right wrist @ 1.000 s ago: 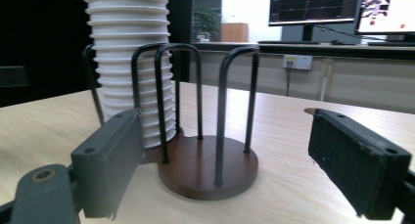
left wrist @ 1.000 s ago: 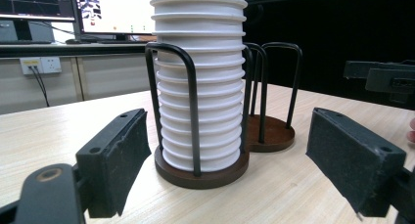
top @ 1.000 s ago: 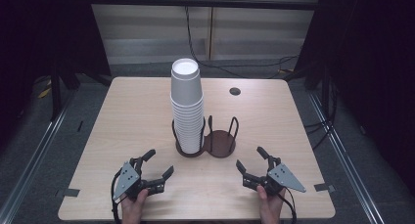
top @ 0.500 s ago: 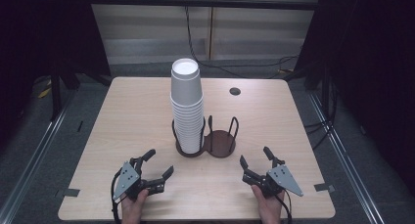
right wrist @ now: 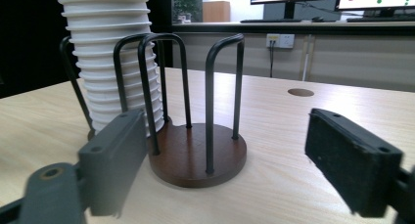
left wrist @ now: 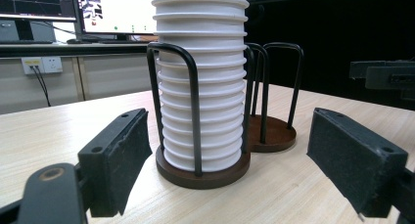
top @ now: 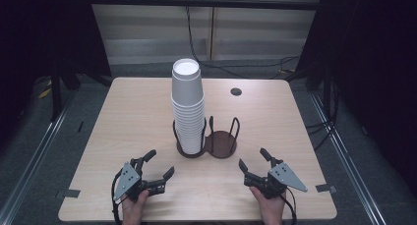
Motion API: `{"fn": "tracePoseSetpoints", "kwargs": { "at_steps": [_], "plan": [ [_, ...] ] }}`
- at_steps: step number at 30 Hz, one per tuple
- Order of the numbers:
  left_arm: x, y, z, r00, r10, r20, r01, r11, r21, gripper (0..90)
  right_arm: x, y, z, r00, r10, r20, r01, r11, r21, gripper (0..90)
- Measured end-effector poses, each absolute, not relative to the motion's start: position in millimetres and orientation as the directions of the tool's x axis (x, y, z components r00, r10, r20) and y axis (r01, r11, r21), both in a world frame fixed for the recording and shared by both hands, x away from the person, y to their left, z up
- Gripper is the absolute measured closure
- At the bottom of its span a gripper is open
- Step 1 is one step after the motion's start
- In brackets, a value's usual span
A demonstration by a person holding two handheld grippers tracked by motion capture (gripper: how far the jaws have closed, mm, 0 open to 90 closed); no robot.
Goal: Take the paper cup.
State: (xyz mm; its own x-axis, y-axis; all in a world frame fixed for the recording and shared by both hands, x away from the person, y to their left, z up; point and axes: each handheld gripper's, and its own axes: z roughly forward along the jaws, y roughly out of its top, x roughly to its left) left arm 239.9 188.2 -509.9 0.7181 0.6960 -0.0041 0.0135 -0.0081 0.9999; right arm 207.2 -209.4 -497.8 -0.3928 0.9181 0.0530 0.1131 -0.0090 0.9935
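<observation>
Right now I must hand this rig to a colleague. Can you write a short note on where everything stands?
Left tool: open, holding nothing, near the table's front edge.
Right tool: open, holding nothing, near the front edge too.
Cup stack: upside down in the left ring of the double cup holder; the right ring holds no cups.
Done: no cup lifted from the stack.
Left: probably moving cups out of the stack.

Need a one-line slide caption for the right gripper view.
Open right gripper faces the empty ring of a two-ring cup holder; the stack of white cups fills the other ring.
</observation>
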Motion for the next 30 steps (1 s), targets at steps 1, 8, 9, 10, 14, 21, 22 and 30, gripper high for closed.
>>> {"fn": "tracePoseSetpoints", "kwargs": {
  "at_steps": [1,8,9,10,14,21,22,30],
  "plan": [
    [239.9,188.5,-509.9,0.719,0.695,-0.001,0.013,-0.012,1.000,15.8,206.8,-210.4,-496.5,-0.406,0.912,0.061,0.120,-0.013,0.993,21.9],
    [239.9,188.3,-509.9,0.719,0.695,-0.004,0.013,-0.008,1.000,15.8,206.6,-210.8,-486.6,-0.462,0.882,0.092,0.167,-0.015,0.986,26.1],
    [240.0,188.5,-509.9,0.719,0.695,-0.001,0.013,-0.012,1.000,15.8,206.7,-210.2,-485.8,-0.466,0.880,0.090,0.168,-0.012,0.986,26.4],
    [240.0,188.3,-509.9,0.719,0.694,-0.005,0.014,-0.008,1.000,15.8,207.2,-209.9,-485.0,-0.473,0.876,0.090,0.171,-0.009,0.985,27.3],
    [240.0,188.5,-509.9,0.720,0.694,-0.001,0.013,-0.012,1.000,15.8,209.2,-208.0,-481.7,-0.489,0.869,0.070,0.164,0.013,0.986,29.1],
    [239.9,188.5,-509.9,0.719,0.695,-0.001,0.012,-0.012,1.000,15.8,210.7,-205.7,-469.6,-0.521,0.849,0.084,0.181,0.014,0.983,29.1],
    [239.9,188.5,-509.9,0.719,0.695,-0.002,0.013,-0.011,1.000,15.8,211.4,-205.2,-467.6,-0.534,0.841,0.088,0.197,0.023,0.980,26.9],
    [239.4,188.3,-510.2,0.717,0.697,-0.019,0.023,0.004,1.000,15.8,217.6,-204.6,-456.5,-0.610,0.784,0.117,0.222,0.027,0.975,24.1]
  ]
}}
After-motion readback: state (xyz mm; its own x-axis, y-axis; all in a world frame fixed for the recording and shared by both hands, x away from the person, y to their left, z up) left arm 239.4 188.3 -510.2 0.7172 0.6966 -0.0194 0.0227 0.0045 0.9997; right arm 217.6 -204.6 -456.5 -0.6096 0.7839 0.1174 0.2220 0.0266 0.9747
